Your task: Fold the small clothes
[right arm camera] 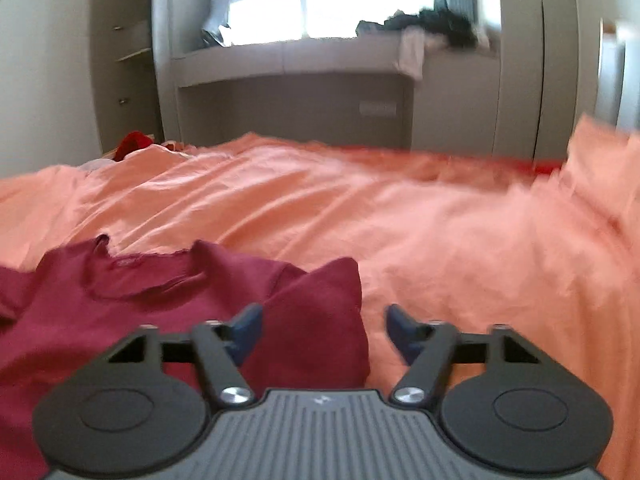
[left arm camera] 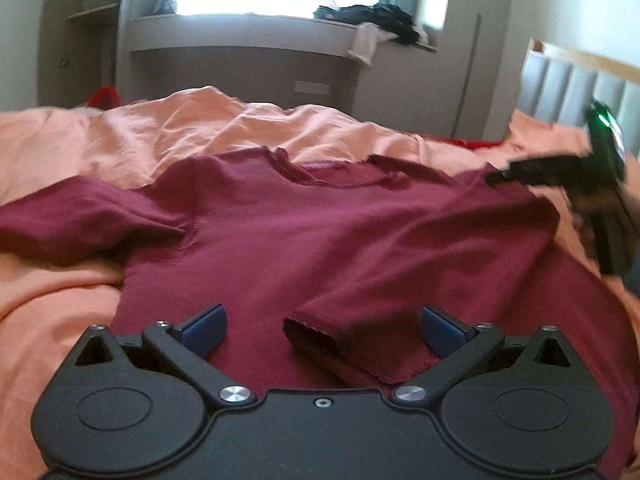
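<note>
The maroon T-shirt (left arm camera: 320,232) lies face up on the orange bedsheet (left arm camera: 80,280), collar (left arm camera: 332,176) toward the far side of the bed. The sleeve on the picture's left (left arm camera: 80,224) is spread flat. The sleeve on the right is folded inward across the chest, its cuff (left arm camera: 308,328) resting on the body panel.

Handling properties, judged from appearance:
- Weight: light. The knit fabric probably lifts with little effort.
- Stiffness: none. The cloth drapes and wrinkles; an unsupported edge will likely sag and double over.
- Surface: matte, not slippery. It should cling slightly to the sheet, so dragging may pull both layers.
- Fragility: low. No risk from a firm pinch.

Recommended grip points: hems, cuffs and shoulder seams, where the cloth is doubled and gives the pads a firmer edge. Pinch one layer only where a single fold is intended. Avoid the middle of the body panel, since a grasp there bunches the fabric.

The left gripper (left arm camera: 322,328) hovers over the lower chest with its jaws spread wide, holding nothing; the folded cuff lies between the blue pads (left arm camera: 208,326) without contact.

The right gripper (right arm camera: 322,330) is at the shirt's shoulder edge (right arm camera: 320,292), jaws released and partly apart, with no cloth pinched. In the left wrist view it appears blurred at the right margin.

Beyond the bed stand a grey window ledge (left arm camera: 248,32) with dark clothing (left arm camera: 368,20) piled on it, and a padded headboard (left arm camera: 580,88).
</note>
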Available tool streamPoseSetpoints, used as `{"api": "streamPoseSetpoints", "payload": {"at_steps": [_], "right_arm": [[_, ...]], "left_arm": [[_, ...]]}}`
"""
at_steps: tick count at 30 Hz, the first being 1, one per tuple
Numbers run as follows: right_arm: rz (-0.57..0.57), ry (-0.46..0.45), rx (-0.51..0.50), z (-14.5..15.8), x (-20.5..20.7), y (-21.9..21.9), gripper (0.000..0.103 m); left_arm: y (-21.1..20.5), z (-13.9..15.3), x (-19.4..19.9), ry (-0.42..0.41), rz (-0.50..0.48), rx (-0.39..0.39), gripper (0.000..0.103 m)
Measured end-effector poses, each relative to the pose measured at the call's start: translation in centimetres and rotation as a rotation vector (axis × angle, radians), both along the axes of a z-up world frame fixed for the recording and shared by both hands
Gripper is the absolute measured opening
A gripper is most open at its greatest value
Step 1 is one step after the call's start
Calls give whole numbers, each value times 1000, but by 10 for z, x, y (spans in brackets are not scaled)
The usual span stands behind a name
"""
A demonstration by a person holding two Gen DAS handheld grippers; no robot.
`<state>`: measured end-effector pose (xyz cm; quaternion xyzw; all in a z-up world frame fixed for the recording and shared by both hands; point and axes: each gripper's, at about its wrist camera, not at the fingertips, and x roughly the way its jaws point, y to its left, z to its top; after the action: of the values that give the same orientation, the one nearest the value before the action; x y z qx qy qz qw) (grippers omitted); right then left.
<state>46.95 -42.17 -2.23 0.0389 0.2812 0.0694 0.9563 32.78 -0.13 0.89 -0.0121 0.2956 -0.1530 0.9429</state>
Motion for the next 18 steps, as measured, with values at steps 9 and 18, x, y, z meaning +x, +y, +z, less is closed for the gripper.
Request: {"api": "streamPoseSetpoints", "payload": {"at_steps": [9, 18], "right_arm": [[-90, -72, 15, 1, 28, -23, 2], [14, -142, -143, 9, -45, -32, 44]], "left_arm": [[-7, -6, -2, -10, -29, 58, 103], [-6, -6, -1, -11, -27, 48, 103]]}}
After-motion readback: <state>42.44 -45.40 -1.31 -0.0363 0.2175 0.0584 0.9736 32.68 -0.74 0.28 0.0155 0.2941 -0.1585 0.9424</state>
